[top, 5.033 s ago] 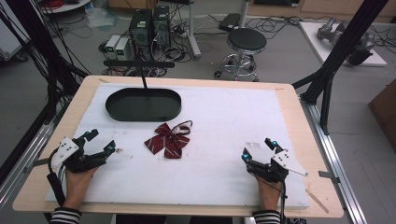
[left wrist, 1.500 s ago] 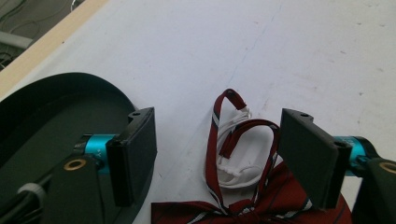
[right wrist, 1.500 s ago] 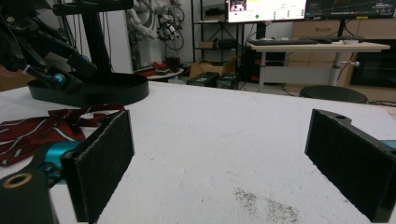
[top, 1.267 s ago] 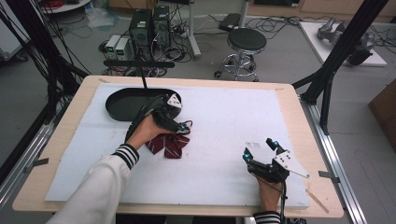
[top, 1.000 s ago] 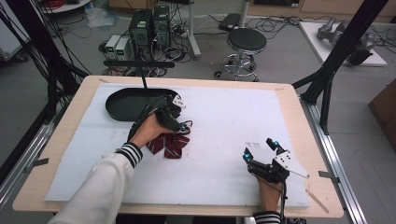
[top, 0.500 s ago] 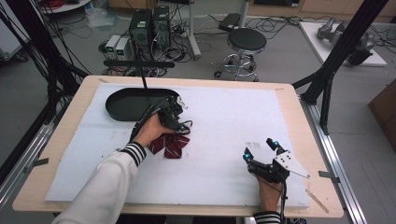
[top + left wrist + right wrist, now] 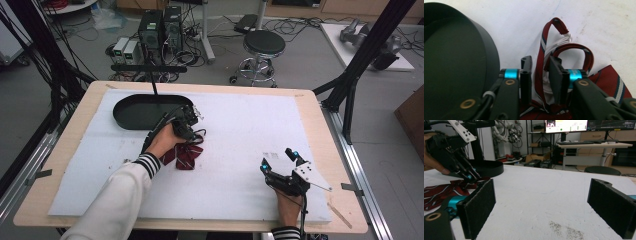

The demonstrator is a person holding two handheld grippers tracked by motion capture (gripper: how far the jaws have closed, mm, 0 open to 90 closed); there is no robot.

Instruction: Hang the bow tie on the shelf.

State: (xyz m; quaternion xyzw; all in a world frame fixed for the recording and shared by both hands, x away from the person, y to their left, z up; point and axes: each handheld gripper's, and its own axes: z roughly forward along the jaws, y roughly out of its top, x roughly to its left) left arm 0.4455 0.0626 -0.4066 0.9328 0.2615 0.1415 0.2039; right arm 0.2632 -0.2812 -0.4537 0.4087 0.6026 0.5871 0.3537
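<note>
A dark red striped bow tie (image 7: 183,153) lies on the white mat just in front of a black oval tray (image 7: 145,111). My left gripper (image 7: 190,121) is over the bow tie's far end, next to the tray's right end. In the left gripper view its jaws (image 7: 540,68) stand narrowly apart around the tie's red strap (image 7: 538,75) and white elastic, closed on them. The tray's wall (image 7: 481,57) is just to the left. My right gripper (image 7: 278,159) rests near the front right of the mat, open with nothing in it (image 7: 541,207). Farther off in the right gripper view, the bow tie (image 7: 439,192) lies at the left.
The white mat (image 7: 240,130) covers most of the wooden table (image 7: 320,125). A black post rises behind the tray (image 7: 154,86). A small smudge of dark specks (image 7: 564,230) marks the mat near my right gripper. Beyond the table are computers, a stool and cables.
Five seconds ago my left gripper rested at the front left; it has since reached to the bow tie's strap by the tray. Over the last second it barely moved. My right gripper stayed put.
</note>
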